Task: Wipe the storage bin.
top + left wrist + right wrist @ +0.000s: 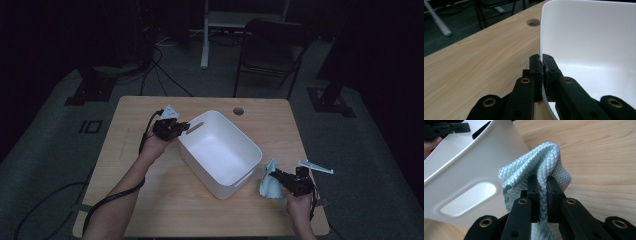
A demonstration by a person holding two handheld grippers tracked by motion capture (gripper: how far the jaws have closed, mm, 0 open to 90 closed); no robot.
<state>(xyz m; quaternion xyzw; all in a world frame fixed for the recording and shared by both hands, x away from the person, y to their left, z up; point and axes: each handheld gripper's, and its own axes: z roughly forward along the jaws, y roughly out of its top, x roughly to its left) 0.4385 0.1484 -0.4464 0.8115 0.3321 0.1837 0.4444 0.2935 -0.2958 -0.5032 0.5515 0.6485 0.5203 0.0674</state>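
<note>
A white plastic bin stands tilted in the middle of the wooden table. My left gripper is shut on the bin's rim at its far left end; in the left gripper view the thin white wall runs between the jaws of the left gripper. My right gripper is shut on a pale blue quilted cloth just right of the bin's near corner. In the right gripper view the cloth bunches above the right gripper, beside the bin's handle slot.
A round cable hole sits near the table's far edge. A dark folding chair and a white desk leg stand beyond the table. Cables trail over the floor at the left.
</note>
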